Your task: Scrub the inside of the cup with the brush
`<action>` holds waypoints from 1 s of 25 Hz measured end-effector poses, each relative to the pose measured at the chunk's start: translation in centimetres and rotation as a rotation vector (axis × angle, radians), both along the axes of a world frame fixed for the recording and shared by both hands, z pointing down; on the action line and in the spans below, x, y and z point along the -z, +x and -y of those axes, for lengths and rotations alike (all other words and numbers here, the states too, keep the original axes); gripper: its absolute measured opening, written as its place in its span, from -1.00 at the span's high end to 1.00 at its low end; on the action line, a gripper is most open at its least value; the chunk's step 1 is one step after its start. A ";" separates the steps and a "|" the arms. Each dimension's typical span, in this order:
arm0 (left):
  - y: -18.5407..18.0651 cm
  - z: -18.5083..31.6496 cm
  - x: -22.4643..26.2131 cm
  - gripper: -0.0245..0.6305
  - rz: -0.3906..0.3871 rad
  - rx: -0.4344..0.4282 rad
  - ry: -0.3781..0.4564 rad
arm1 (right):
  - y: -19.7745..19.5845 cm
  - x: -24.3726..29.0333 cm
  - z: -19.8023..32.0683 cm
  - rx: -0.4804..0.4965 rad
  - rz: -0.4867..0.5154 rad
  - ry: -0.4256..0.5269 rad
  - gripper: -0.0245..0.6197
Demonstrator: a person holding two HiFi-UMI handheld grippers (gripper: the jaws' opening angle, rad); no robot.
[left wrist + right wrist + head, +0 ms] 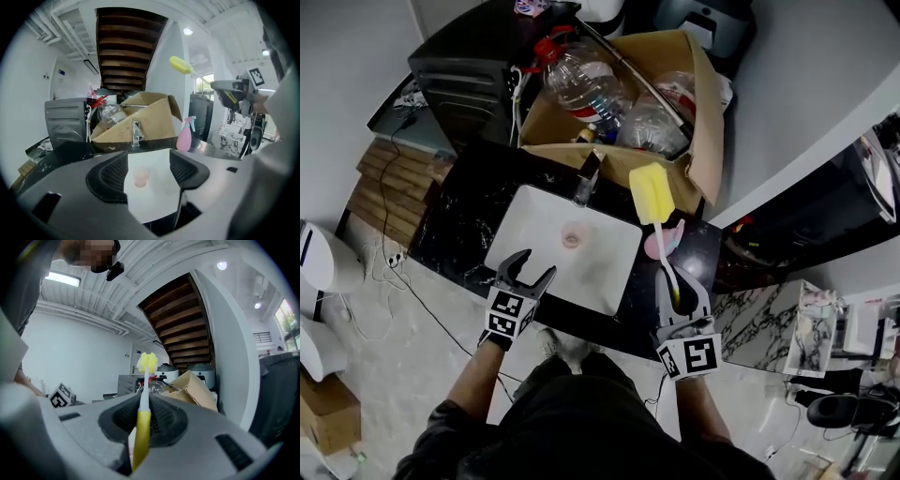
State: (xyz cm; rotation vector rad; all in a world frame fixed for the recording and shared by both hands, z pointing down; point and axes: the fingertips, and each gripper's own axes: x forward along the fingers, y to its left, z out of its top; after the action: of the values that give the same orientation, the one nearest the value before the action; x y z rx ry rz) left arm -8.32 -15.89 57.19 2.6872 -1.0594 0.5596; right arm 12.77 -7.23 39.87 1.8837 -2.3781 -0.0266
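Note:
A small pink cup [572,236] stands upright in the white sink basin [534,211]. My left gripper [534,264] hovers over the basin's near edge, short of the cup, open and empty. In the left gripper view the cup [140,177] shows between and beyond the spread jaws of the left gripper [149,171]. My right gripper [678,291] is shut on the yellow handle of a brush [662,253], to the right of the sink. Its yellow sponge head [652,194] points away from me, above the counter. In the right gripper view the brush handle [142,427] is pinched in the right gripper [143,420].
A faucet [587,178] stands at the sink's far rim. Behind it is a cardboard box [694,141] of plastic bottles [581,80]. A pink spray bottle [185,135] sits on the black counter [459,220] right of the sink. A black appliance [464,80] stands at the far left.

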 end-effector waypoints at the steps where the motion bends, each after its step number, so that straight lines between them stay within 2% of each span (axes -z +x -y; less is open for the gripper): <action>1: 0.6 0.6 -1.0 0.07 0.010 -0.008 -0.015 | 0.2 -0.2 0.1 -0.003 0.001 -0.004 0.81; 12: 5.0 5.4 -10.7 0.00 0.108 -0.051 -0.141 | 2.3 -2.4 2.1 -0.025 0.006 -0.057 0.81; 17: 5.8 6.6 -15.2 -0.11 0.160 -0.052 -0.206 | 2.9 -3.0 3.1 -0.028 -0.002 -0.071 0.81; 19: 6.1 7.2 -16.8 -0.19 0.166 -0.045 -0.237 | 3.1 -3.3 3.5 -0.027 -0.001 -0.078 0.81; 25: 7.3 9.5 -19.6 -0.26 0.174 -0.037 -0.301 | 3.8 -4.2 4.6 -0.029 -0.013 -0.108 0.81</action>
State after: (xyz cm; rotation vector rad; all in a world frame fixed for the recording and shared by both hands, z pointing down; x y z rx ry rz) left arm -1.01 -25.39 76.83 2.4326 -0.8846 0.8962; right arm 16.59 -11.81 44.05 1.8631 -2.2937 0.0897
